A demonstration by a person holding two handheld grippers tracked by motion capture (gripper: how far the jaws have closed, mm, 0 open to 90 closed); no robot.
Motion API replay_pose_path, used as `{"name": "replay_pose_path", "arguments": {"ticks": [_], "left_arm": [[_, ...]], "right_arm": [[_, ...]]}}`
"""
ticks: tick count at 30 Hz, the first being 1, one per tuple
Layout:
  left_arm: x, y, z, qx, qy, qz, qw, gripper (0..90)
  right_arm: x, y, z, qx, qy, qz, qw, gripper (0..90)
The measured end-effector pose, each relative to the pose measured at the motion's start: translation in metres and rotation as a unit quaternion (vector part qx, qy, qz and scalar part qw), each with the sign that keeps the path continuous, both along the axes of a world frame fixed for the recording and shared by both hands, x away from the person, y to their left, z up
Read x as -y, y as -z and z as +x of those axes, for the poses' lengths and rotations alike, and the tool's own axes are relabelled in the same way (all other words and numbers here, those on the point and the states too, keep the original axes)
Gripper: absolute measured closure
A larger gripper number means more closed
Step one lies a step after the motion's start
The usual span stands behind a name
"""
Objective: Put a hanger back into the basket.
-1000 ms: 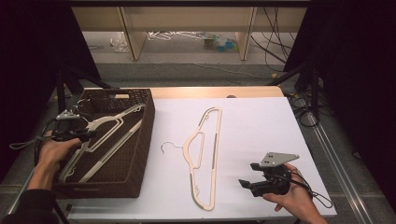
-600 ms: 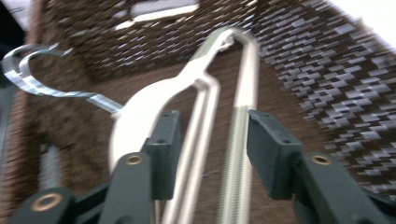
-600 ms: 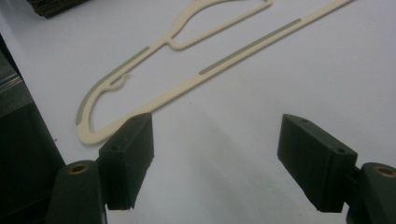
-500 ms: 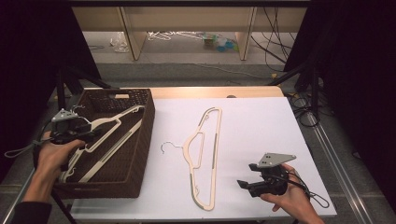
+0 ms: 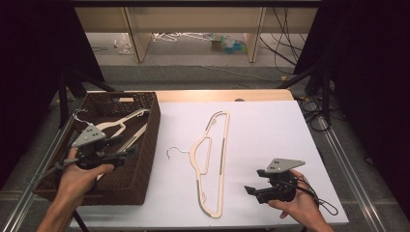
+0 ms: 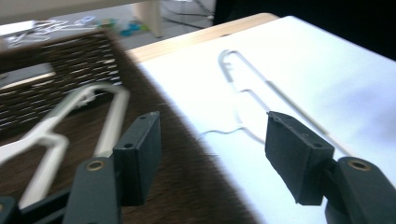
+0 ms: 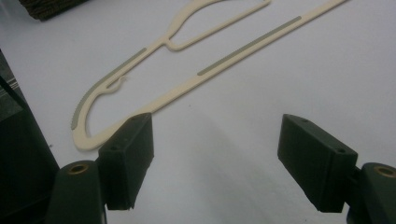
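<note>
The left tongs (image 5: pixel 126 155) had just been opening, nothing between them, over the basket's (image 5: pixel 145 159) right wall, hangers (image 5: pixel 126 126) left inside. The right tongs (image 5: pixel 251 189) gaped empty near the desk's front edge, beside the desk hanger (image 5: pixel 212 159), likely next.

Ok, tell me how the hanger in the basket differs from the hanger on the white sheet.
The hanger in the basket lies inside the dark wicker basket, partly hidden behind the left gripper; the hanger on the white sheet lies flat and fully in sight on the white sheet. The basket one sits at a slant; the sheet one runs nearly straight away from the person. Both are cream-coloured with a metal hook.
</note>
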State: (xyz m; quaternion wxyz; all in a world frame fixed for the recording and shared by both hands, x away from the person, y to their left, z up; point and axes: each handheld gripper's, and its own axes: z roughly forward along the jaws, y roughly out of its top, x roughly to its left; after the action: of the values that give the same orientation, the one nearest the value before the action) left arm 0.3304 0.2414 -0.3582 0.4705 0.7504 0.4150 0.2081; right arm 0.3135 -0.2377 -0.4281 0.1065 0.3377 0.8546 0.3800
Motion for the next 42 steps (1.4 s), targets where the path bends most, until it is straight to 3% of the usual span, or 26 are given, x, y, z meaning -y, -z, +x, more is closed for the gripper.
{"name": "replay_pose_path", "arguments": {"ticks": [3, 6, 7, 11, 15, 22, 27, 32, 35, 40, 42], "left_arm": [[0.027, 0.005, -0.013, 0.007, 0.033, -0.007, 0.9994, 33.3], [0.04, 0.009, -0.02, 0.011, 0.051, -0.008, 0.9986, 32.4], [0.052, 0.013, -0.027, 0.011, 0.064, -0.01, 0.9978, 31.9], [0.069, 0.023, -0.038, 0.012, 0.085, -0.014, 0.9962, 29.5], [0.089, 0.038, -0.05, 0.019, 0.107, -0.001, 0.994, 26.5], [0.1, 0.058, -0.055, 0.015, 0.124, 0.005, 0.9922, 20.6], [0.097, 0.063, -0.055, 0.027, 0.116, 0.01, 0.9928, 16.9], [0.095, 0.068, -0.056, 0.027, 0.105, -0.007, 0.9941, 16.7], [0.095, 0.072, -0.057, 0.022, 0.104, -0.001, 0.9943, 16.6], [0.097, 0.077, -0.059, 0.018, 0.104, 0.004, 0.9944, 16.6], [0.096, 0.077, -0.059, 0.019, 0.104, 0.005, 0.9944, 16.7]], "right_arm": [[0.003, 0.001, 0.002, -0.001, 0.006, 0.003, 1.0, 27.8], [0.006, 0.002, 0.004, -0.001, 0.01, 0.007, 0.9999, 27.7], [0.006, 0.003, 0.004, -0.001, 0.01, 0.008, 0.9999, 27.7], [0.007, 0.004, 0.005, 0.0, 0.014, 0.011, 0.9998, 27.8], [0.007, 0.004, 0.004, 0.0, 0.016, 0.011, 0.9998, 27.7], [0.005, 0.003, 0.004, 0.002, 0.015, 0.011, 0.9998, 27.7], [0.005, 0.005, 0.004, 0.0, 0.018, 0.009, 0.9998, 27.6], [0.004, 0.007, 0.005, 0.004, 0.018, 0.007, 0.9998, 27.5], [0.001, 0.008, 0.007, -0.003, 0.023, 0.004, 0.9997, 27.5], [-0.013, 0.013, 0.017, -0.009, 0.051, -0.001, 0.9986, 27.4], [-0.025, 0.017, 0.026, -0.016, 0.057, -0.018, 0.9981, 27.4]]}}
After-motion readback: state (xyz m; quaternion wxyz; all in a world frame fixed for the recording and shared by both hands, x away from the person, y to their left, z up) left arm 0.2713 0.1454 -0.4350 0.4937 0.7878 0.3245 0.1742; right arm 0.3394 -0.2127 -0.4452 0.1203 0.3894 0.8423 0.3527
